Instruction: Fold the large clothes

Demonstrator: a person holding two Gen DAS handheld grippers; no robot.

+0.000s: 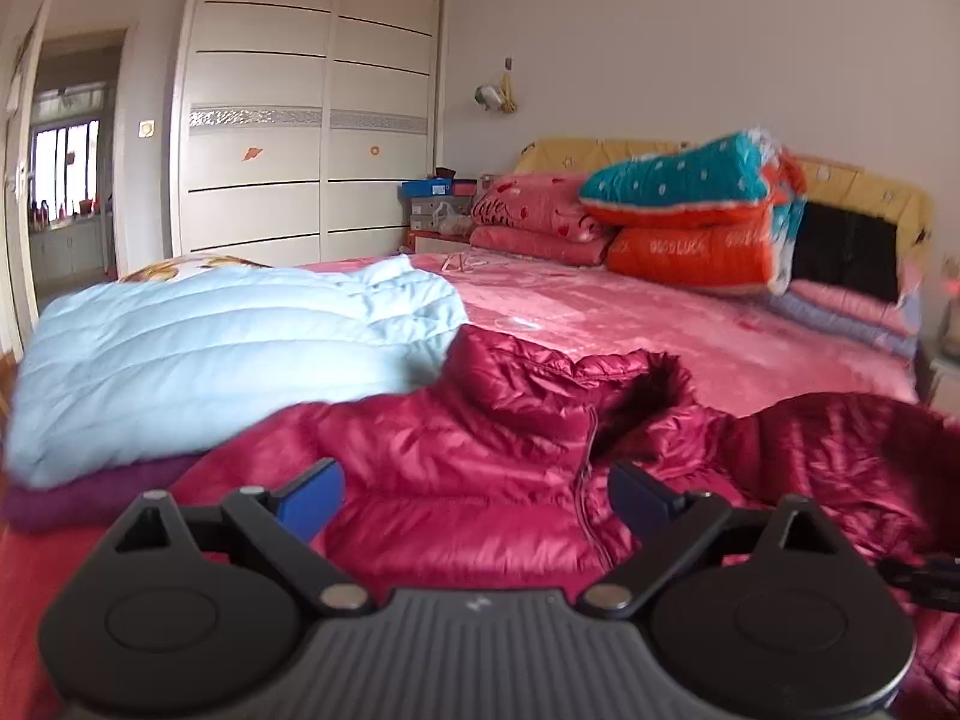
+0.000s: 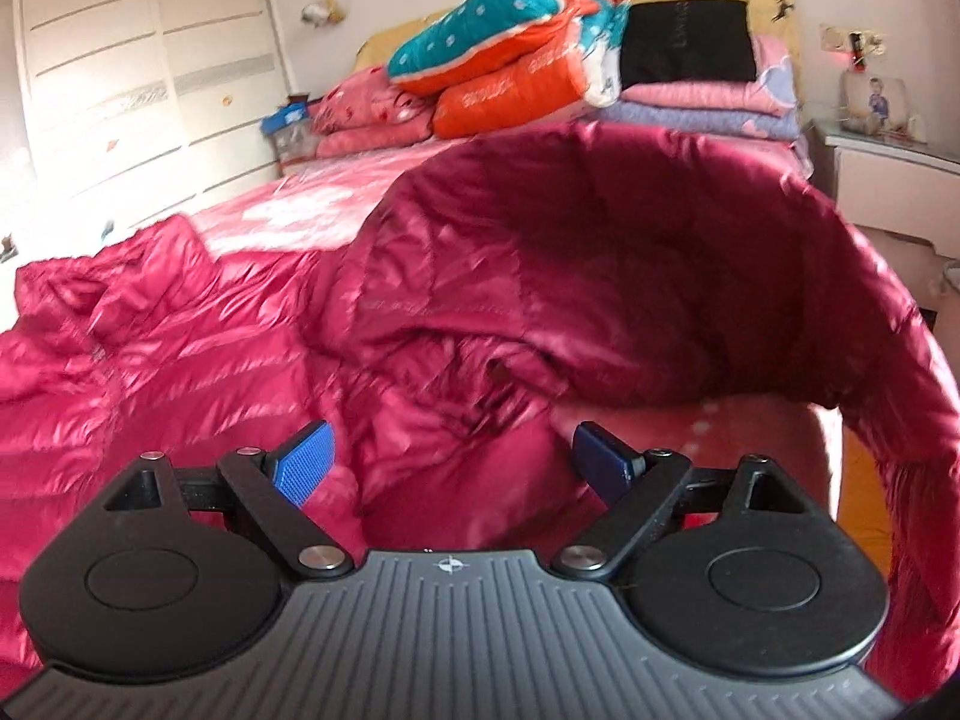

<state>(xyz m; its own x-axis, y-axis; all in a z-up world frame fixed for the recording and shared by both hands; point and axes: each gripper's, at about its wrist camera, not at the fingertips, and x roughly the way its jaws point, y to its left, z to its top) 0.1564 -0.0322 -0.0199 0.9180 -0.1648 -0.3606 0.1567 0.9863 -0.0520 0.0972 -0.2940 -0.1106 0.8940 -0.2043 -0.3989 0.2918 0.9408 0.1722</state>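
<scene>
The dark red puffer jacket (image 1: 480, 480) lies spread on the pink bedspread (image 1: 660, 324) at the near edge of the bed, right in front of both hands. The left gripper (image 1: 477, 501) hangs just over its front panel with the jaws spread wide and nothing between the blue pads (image 1: 312, 501); the zip (image 1: 585, 468) runs away from it towards the collar, a little right of centre. So the jacket's long axis, as I judge it, points from the gripper up the bed, collar farthest off.

The right gripper (image 2: 450, 468) is also agape, pads clear of the cloth, with crumpled red fabric beneath and ahead. From that side you see what the left view misses: a big part of the jacket (image 2: 600, 252) bulges up high ahead of the gripper and drapes round towards the right-hand edge of the bed (whether it is a sleeve or the body's far half I cannot tell). The right hand is the nearer one to that raised part, so flattening or folding it over looks like its job.

The left view alone shows a pale blue puffer jacket (image 1: 210, 348) already folded, sitting on something purple (image 1: 90, 492), just beside the red one on the left.
</scene>
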